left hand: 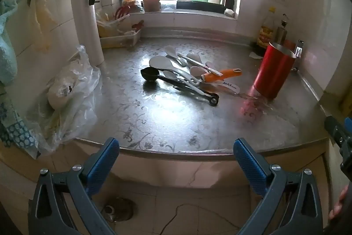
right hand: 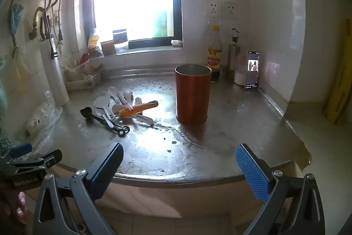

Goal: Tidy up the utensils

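**Two open grippers, one heap of utensils, one red holder**

Two grippers hang at the near edge of the counter [left hand: 198, 124], short of everything on it. The left gripper [left hand: 176, 163] has its jaws spread wide with nothing between them; the right gripper [right hand: 179, 170] is just as wide and just as empty.

Past them, mid-counter, lies the pile of utensils [left hand: 184, 72], loosely crossed over one another. On its near side is one black scoop [left hand: 150, 74] with a long thin handle, probably light and stiff; the bare handle, clear of the heap, looks the easiest place to pinch. One orange-handled tool [left hand: 222, 74] lies across the top, its thick grip likely the surest hold of the lot. I count about six white spoons [left hand: 159, 62], some half hidden, so the number is uncertain. They look like smooth, light plastic that could slip or skate on the shiny metal; their handles are better to pinch than the bowls. A pair of thin sticks [left hand: 199, 63], perhaps chopsticks, rests on them.

To the right of the pile, a little apart, stands one red holder [right hand: 193, 94], upright, open-topped and, as far as the right view shows, empty. It is tall and may tip if knocked.
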`<action>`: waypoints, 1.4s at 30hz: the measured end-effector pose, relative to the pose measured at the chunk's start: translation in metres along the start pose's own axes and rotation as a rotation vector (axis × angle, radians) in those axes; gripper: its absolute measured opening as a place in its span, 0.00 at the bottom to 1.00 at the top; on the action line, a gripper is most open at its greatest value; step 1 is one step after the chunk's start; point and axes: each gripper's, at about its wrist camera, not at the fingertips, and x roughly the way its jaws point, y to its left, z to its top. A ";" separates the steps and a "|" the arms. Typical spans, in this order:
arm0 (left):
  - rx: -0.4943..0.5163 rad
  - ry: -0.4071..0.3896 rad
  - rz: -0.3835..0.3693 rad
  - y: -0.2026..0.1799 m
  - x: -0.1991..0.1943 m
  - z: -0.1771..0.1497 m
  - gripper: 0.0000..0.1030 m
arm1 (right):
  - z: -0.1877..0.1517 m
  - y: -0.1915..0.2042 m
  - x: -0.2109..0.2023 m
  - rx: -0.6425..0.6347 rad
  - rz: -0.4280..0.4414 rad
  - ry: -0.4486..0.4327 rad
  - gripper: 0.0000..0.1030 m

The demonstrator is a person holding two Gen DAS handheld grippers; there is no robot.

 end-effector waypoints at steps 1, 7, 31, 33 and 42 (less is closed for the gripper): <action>-0.004 -0.003 -0.003 0.001 0.000 0.000 1.00 | -0.001 -0.001 -0.002 0.013 0.010 -0.028 1.00; 0.011 -0.019 0.014 -0.003 0.001 0.002 1.00 | 0.002 -0.001 -0.005 0.011 0.005 -0.011 1.00; 0.018 -0.058 -0.023 -0.013 -0.023 -0.008 1.00 | -0.003 -0.017 -0.019 0.035 -0.005 -0.013 1.00; 0.017 -0.063 -0.024 -0.014 -0.025 -0.008 1.00 | -0.003 -0.018 -0.019 0.033 -0.002 -0.011 1.00; 0.015 -0.073 -0.022 -0.019 -0.033 -0.011 1.00 | -0.008 -0.024 -0.027 0.034 -0.001 -0.015 1.00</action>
